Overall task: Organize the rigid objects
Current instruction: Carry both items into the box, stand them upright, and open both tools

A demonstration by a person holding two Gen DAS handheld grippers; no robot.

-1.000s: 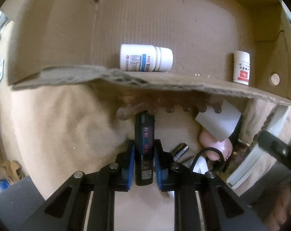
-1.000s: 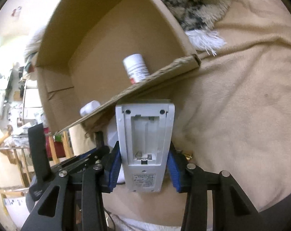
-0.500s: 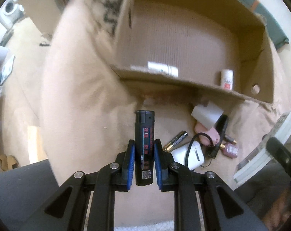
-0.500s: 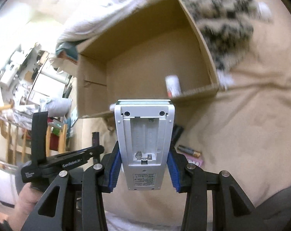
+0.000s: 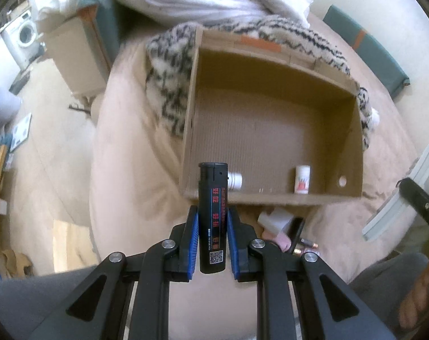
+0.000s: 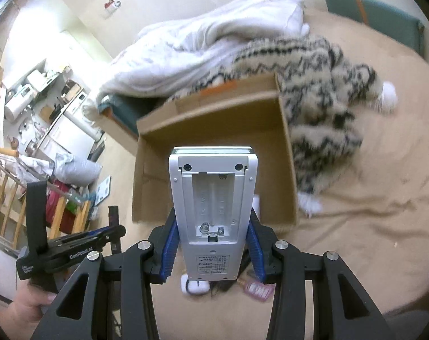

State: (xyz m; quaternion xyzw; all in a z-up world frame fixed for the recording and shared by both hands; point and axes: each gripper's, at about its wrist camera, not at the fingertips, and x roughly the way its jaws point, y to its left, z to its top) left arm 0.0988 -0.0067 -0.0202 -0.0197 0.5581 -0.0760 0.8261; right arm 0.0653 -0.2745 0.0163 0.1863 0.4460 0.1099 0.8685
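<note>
While you hold both grippers high over the bed, your left gripper (image 5: 213, 235) is clamped on a black lighter (image 5: 213, 215) and your right gripper (image 6: 211, 243) on a white device (image 6: 211, 212), tilted down toward the cardboard box (image 5: 271, 130). Two white bottles (image 5: 302, 178) lie inside.

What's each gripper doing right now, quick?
Left gripper: closed on the black lighter.
Right gripper: closed on the white device, its battery bay open.

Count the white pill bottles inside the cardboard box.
2. One bottle lies near the box's front left, partly behind the held lighter; another stands front right. No others visible.
</note>
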